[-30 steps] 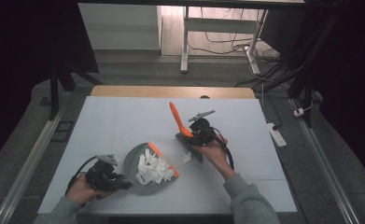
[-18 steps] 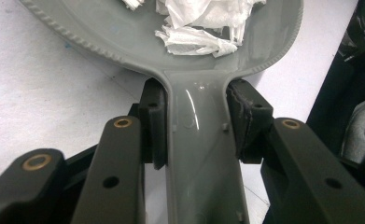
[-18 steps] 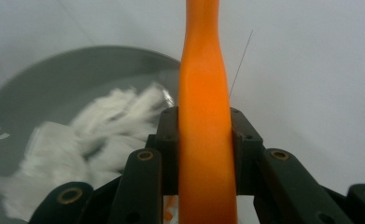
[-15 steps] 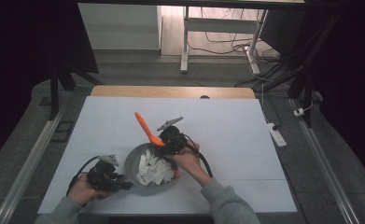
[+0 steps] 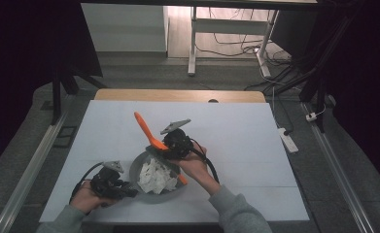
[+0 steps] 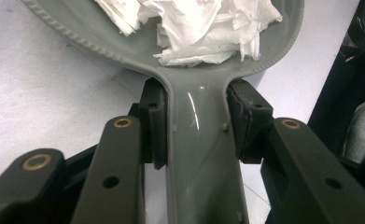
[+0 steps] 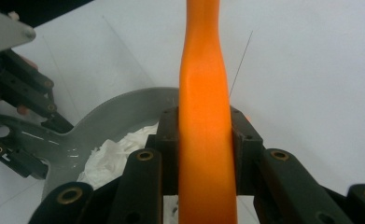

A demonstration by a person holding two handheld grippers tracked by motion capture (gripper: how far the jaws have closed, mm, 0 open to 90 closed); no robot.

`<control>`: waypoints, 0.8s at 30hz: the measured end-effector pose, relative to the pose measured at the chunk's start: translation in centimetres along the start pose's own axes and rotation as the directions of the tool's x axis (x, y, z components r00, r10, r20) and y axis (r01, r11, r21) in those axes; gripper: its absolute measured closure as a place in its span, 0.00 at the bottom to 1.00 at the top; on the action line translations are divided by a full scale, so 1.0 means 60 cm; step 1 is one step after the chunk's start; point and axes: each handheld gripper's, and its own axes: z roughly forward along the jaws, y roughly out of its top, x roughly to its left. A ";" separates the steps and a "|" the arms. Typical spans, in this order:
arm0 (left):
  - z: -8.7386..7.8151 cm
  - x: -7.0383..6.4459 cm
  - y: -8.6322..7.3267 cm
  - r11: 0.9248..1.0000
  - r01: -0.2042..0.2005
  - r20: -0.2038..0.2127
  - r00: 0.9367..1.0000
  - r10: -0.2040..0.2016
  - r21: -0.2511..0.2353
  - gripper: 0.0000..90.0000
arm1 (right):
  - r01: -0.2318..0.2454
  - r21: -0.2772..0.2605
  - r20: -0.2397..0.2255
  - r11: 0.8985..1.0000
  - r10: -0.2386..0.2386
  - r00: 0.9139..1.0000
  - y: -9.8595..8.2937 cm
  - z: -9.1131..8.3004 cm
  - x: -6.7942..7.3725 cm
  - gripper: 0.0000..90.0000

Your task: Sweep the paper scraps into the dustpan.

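A grey dustpan (image 5: 133, 169) lies near the table's front edge with crumpled white paper scraps (image 5: 156, 177) in it. My left gripper (image 5: 125, 190) is shut on the pan's flat handle (image 6: 199, 140), which runs between both pads; the paper (image 6: 194, 28) lies just beyond. My right gripper (image 5: 171, 146) is shut on an orange tool whose handle (image 5: 143, 126) slants up and to the left above the pan's far rim. In the right gripper view the orange handle (image 7: 203, 93) fills the gap between the jaws, with the pan (image 7: 124, 105) and paper (image 7: 110, 154) below left. The tool's lower end is mostly hidden by the hand.
The white tabletop (image 5: 236, 131) stretches wide to the right and behind the pan. A white power strip (image 5: 285, 140) lies off the table's right edge. A desk leg and cables (image 5: 192, 43) stand on the floor beyond the table.
My right gripper has carried the orange tool left and toward me, from the table's middle right to the pan's far rim. The left gripper and the pan have stayed put.
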 end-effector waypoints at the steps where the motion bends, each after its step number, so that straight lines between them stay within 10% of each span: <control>1: 0.000 0.000 0.000 1.000 0.000 0.000 1.000 0.000 0.000 0.68 | -0.005 -0.008 0.001 1.000 0.005 1.000 0.000 -0.005 -0.002 0.78; 24: -0.005 0.000 -0.001 0.999 0.014 -0.025 1.000 -0.015 -0.041 0.68 | -0.053 -0.094 0.031 0.994 0.056 0.998 -0.020 -0.055 -0.043 0.78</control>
